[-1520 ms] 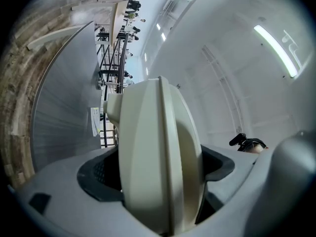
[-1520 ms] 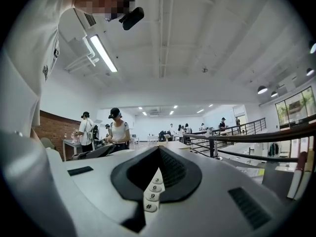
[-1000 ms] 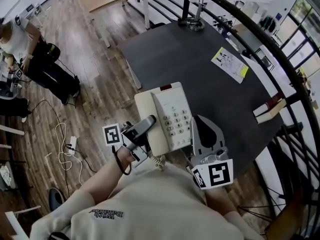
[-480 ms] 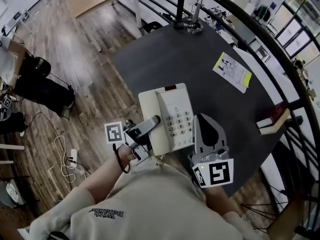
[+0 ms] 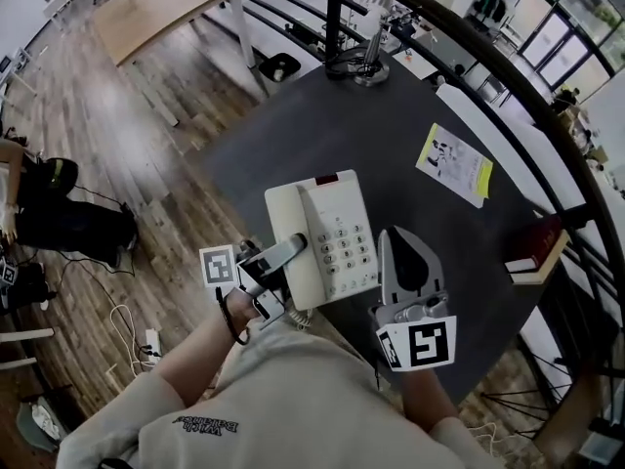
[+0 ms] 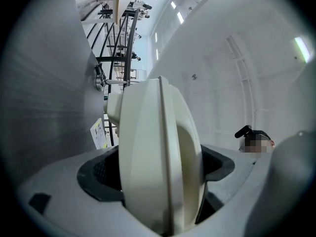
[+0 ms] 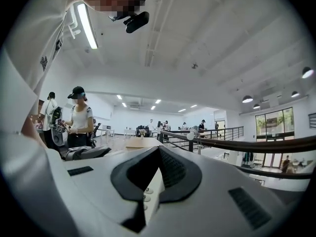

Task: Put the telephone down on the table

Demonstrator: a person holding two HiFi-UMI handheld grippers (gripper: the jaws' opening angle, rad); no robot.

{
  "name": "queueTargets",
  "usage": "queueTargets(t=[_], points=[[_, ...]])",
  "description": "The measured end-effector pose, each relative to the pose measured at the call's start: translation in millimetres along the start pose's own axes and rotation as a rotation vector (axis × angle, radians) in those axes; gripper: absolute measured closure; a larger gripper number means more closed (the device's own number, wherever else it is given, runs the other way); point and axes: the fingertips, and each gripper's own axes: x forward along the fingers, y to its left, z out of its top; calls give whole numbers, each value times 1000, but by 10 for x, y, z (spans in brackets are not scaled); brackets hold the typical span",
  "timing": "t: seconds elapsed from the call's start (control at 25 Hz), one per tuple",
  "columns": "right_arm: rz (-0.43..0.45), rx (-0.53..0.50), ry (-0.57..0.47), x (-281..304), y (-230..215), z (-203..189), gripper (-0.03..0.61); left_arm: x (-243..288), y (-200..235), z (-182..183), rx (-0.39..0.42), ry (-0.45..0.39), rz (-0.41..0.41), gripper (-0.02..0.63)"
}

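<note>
The left gripper [image 5: 285,250] is clamped on the near-left side of the cream telephone [image 5: 330,231]. In the left gripper view the left gripper [image 6: 156,171] has its dark pads pressed against both faces of the telephone [image 6: 158,137], which is seen edge-on and fills the gap between them. The right gripper [image 5: 400,248] lies along the telephone's right edge. Only the right gripper view shows that the right gripper [image 7: 157,177] has its jaws closed on a thin cream strip of the telephone [image 7: 144,197], with small round keys showing on it.

The head view shows the whole telephone, keypad up, with a red patch at its far end. It sits over the near-left edge of the dark table [image 5: 391,135], with its left part out past the edge above the wooden floor [image 5: 146,154]. No view settles whether its base touches the table. A coiled cord [image 5: 303,316] hangs at its near end.

Farther right on the table lies a yellow leaflet [image 5: 454,164], which also appears small in the left gripper view [image 6: 98,132]. A dark red book [image 5: 535,250] rests at the table's right edge, and a lamp base [image 5: 366,69] stands at the far end. A black railing [image 5: 508,76] curves around the far and right sides. The right gripper view alone shows a person in a cap [image 7: 78,117] standing across the room.
</note>
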Motion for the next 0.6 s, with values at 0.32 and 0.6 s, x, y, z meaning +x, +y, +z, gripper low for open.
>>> queueTargets(t=[0.32, 0.6], points=[[-88, 2, 49, 627, -211, 56, 577, 157, 170, 678, -47, 70, 17, 137], [-130, 11, 61, 663, -533, -27, 577, 365, 280, 805, -45, 86, 14, 137]])
